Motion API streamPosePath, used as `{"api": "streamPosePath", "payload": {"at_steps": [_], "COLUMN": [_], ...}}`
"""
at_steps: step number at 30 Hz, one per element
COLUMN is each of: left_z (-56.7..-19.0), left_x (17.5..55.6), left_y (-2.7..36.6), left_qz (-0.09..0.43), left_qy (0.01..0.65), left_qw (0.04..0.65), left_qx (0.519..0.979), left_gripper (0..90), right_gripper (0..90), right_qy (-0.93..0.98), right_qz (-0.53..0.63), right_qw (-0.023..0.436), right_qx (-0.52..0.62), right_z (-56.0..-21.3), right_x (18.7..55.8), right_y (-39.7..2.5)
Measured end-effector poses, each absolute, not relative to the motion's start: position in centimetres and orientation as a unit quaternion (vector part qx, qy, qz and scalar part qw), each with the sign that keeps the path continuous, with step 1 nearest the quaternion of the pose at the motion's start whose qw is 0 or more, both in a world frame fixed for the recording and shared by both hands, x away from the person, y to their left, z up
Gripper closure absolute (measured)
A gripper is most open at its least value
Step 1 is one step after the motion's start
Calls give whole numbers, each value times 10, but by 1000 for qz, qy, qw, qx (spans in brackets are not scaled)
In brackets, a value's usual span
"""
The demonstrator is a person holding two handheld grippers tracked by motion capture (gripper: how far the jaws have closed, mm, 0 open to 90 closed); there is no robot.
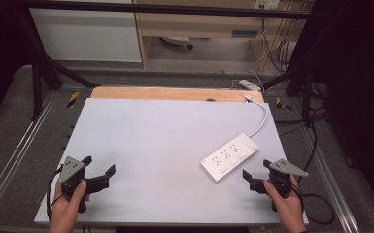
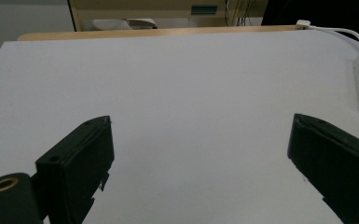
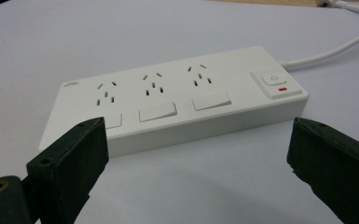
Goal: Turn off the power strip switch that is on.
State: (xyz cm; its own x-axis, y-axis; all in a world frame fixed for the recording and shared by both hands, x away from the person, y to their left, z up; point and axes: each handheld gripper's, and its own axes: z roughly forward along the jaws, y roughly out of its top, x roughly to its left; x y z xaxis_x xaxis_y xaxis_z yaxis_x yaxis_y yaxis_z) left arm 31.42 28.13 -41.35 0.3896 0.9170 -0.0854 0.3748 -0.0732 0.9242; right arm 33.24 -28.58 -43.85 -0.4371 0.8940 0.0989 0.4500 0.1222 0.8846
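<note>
Cord (image 1: 261,118) behind power strip (image 1: 230,156)

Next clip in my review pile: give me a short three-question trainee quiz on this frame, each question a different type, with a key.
1. True or false: the right tool is shut on the power strip.
2. Multiple choice: the power strip's white cable leaves it toward A) the person's edge of the table, B) the far edge of the table, C) the left tool.
3. Fill in: in the right gripper view, the strip shows ___ socket groups beside a power button.

Key:
1. False. Its jaws stand open, short of the strip.
2. B. The cable curves away to the far right corner of the white table.
3. Three.
</note>
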Motion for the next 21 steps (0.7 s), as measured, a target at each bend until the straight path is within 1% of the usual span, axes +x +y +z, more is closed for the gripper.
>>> {"api": "streamPosePath", "payload": {"at_steps": [11,15,21], "left_z": [-413,-413,-413], "left_x": [315,316,315], "left_y": [281,281,281], "left_qz": [280,278,277], "left_qy": [474,474,473], "left_qw": [485,484,484], "left_qx": [680,681,682], "left_gripper": [70,70,69], "right_gripper": [68,57,29], "right_qy": [697,689,675], "right_qz": [486,499,516], "right_qw": [222,220,229], "right_qx": [478,477,475], "right_z": [-431,-427,-419], "right_x": [329,327,326], "right_y": [-293,-296,-300]}}
